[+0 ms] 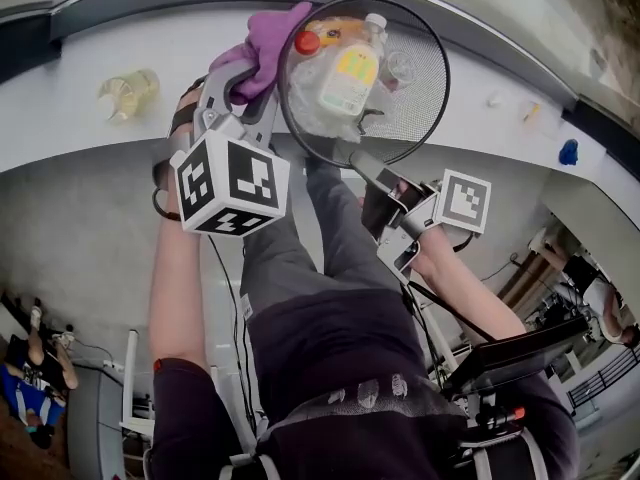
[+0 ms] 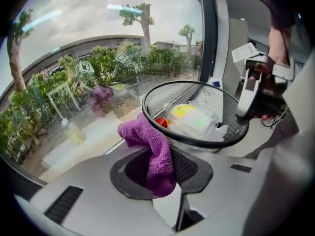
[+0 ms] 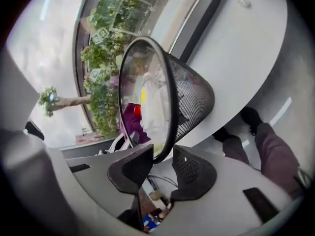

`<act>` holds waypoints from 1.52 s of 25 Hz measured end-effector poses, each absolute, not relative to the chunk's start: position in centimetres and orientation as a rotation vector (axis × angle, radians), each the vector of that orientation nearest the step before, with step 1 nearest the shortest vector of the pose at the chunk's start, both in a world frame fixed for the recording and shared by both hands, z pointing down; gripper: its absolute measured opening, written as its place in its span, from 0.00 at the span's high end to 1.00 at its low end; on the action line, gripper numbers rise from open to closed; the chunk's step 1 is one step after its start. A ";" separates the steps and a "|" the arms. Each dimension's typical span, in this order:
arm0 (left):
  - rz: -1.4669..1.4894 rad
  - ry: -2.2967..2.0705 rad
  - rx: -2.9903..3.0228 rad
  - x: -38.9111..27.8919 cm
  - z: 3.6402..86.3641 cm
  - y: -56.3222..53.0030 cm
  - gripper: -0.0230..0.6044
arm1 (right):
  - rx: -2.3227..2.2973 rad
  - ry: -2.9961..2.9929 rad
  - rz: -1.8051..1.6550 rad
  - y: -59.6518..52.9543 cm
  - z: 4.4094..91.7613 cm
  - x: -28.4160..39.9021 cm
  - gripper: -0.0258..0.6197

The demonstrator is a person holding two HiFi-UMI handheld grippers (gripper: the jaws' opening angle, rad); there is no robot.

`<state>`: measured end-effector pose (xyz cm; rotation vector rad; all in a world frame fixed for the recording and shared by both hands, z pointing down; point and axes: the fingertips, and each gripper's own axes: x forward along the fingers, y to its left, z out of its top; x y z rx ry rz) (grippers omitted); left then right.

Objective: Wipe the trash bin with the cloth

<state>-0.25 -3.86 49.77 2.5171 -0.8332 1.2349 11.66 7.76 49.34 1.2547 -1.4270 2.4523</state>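
The white curved desk (image 1: 80, 128) fills the top of my head view and runs along a big window; through the glass I see trees and hedges outside. Below the desk edge there is a grey floor (image 1: 70, 238).

The trash bin (image 1: 418, 108) is the largest thing I am handling. It is a round black wire-mesh basket with a smooth solid rim, tipped over the desk so its mouth faces up toward my head camera. My right hand-held gripper (image 3: 160, 162) has its jaws closed to a narrow gap on the near part of that rim, the black hoop running between the two perforated pads. That grip holds the bin at its tilt.

My left hand-held gripper (image 2: 160, 170) is clamped on the cloth (image 2: 153, 154), a purple, fuzzy microfibre rag. The rag hangs between the pads and bunches up at its top, where it presses against the outside of the rim on the side opposite my right grip.

Inside the bin lies a clear plastic bottle (image 1: 350, 76) with a yellow label, among crumpled transparent wrapping, and beside it a small red cap (image 1: 307, 42).

A yellowish glass (image 1: 128, 93) stands on the desk, well apart from the bin on my left, and a small blue object (image 1: 568, 152) sits far off on my right.
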 end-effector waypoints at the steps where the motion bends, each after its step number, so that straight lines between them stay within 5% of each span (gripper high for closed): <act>1: 1.201 -0.810 2.503 -0.1 49.9 -2.9 0.83 | 1.241 -1.430 2.432 7.9 49.2 11.5 0.80; 4: 1.136 -0.784 2.485 0.5 50.5 -0.6 0.83 | 1.182 -1.426 2.425 9.0 48.1 12.2 0.64; 10: 1.107 -0.807 2.466 0.4 50.8 0.5 0.83 | 1.156 -1.689 1.741 5.3 46.5 21.3 0.62; 17: 1.109 -0.805 2.452 1.0 49.2 2.6 0.83 | 0.948 -1.810 1.214 -4.4 48.7 22.3 0.64; 19: 1.103 -0.798 2.446 1.2 49.2 3.2 0.83 | 0.908 -1.805 1.302 -4.6 49.2 21.6 0.85; 20: 1.104 -0.803 2.442 1.3 49.3 3.4 0.83 | 0.953 -1.773 1.411 -4.4 49.2 21.6 0.86; 28: 1.089 -0.861 2.425 1.2 49.7 3.2 0.83 | 1.556 -1.338 2.245 3.3 50.2 22.0 0.85; 38: 1.075 -0.591 2.396 6.3 51.3 9.7 0.83 | 1.712 -1.272 2.346 6.7 50.0 19.0 0.85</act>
